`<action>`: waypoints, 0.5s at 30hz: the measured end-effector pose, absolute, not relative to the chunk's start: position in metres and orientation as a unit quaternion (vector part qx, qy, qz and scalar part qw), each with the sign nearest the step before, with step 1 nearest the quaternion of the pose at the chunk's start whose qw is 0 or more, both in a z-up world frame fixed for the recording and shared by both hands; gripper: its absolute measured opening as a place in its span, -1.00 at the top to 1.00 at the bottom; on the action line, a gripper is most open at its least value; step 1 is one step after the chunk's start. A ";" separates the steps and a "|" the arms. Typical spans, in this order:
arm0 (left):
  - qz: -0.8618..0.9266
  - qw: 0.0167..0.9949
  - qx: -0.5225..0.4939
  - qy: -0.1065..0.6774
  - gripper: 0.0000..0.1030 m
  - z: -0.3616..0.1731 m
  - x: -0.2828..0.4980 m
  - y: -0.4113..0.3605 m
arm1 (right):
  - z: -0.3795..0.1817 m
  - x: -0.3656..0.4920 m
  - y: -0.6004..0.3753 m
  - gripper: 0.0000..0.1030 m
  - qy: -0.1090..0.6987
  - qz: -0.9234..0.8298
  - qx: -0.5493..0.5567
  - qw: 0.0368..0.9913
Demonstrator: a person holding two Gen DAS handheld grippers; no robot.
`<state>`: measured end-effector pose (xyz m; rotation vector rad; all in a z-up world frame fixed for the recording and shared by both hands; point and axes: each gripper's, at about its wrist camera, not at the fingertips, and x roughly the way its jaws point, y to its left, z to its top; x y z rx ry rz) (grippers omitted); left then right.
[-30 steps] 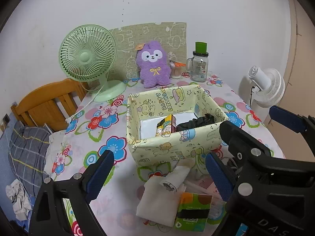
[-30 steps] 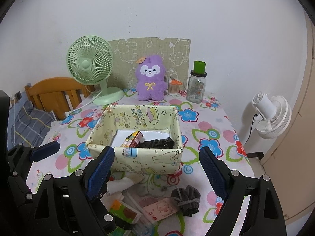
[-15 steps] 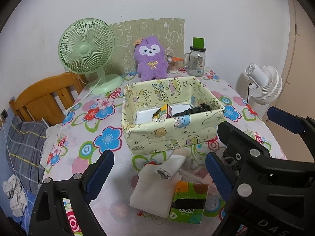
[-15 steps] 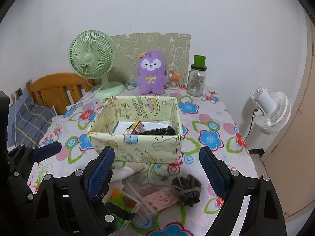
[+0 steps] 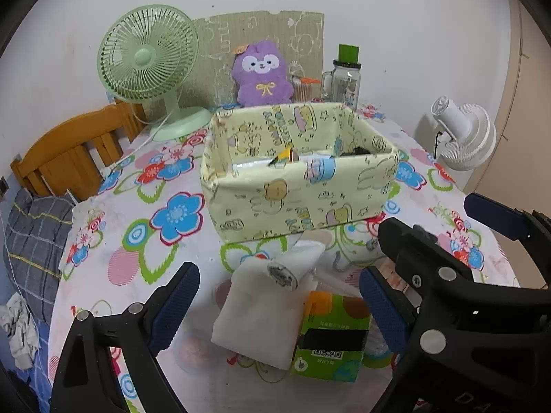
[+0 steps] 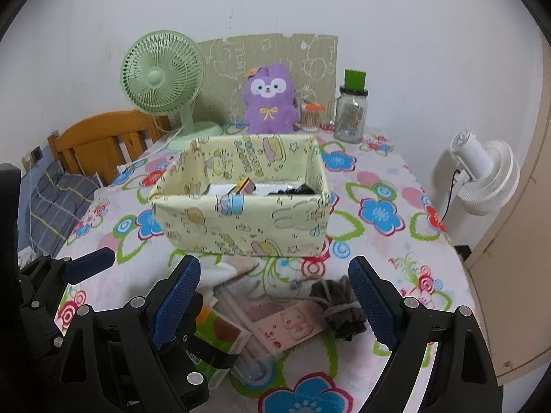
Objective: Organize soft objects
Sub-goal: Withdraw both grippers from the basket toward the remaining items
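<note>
White cloth (image 5: 265,313) — soft, light, limp, lying between the wide-open, empty left fingers (image 5: 179,304) — best pinched at its folded edge.

Black hand-held gripper (image 6: 275,296), ridged blue pads (image 6: 177,296), silver screws.

A box (image 5: 303,203) is set mid-surface (image 5: 113,258). Behind it a fan (image 5: 148,58), a plush (image 5: 262,75) and a jar (image 5: 346,77) are lined up left to right. Before it a cloth (image 5: 265,309), a carton (image 5: 330,337) and, rightmost, a dark bundle (image 6: 339,304) are laid.
</note>
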<state>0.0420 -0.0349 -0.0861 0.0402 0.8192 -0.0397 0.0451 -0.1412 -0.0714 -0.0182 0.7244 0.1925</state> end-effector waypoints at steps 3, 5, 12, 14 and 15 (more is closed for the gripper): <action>-0.020 0.915 0.019 0.402 -0.85 -0.095 0.041 -0.035 | -0.081 0.045 -0.142 -0.75 0.359 0.096 -0.006 0.928; -0.022 0.915 0.017 0.401 -0.85 -0.100 0.040 -0.034 | -0.086 0.045 -0.141 -0.75 0.362 0.096 -0.006 0.927; -0.020 0.913 0.010 0.407 -0.85 -0.118 0.041 -0.032 | -0.103 0.045 -0.141 -0.75 0.367 0.093 -0.006 0.925; -0.020 0.912 0.008 0.409 -0.85 -0.122 0.040 -0.031 | -0.107 0.044 -0.141 -0.75 0.369 0.092 -0.005 0.925; -0.020 0.912 0.007 0.410 -0.85 -0.124 0.040 -0.030 | -0.109 0.044 -0.141 -0.75 0.369 0.093 -0.004 0.925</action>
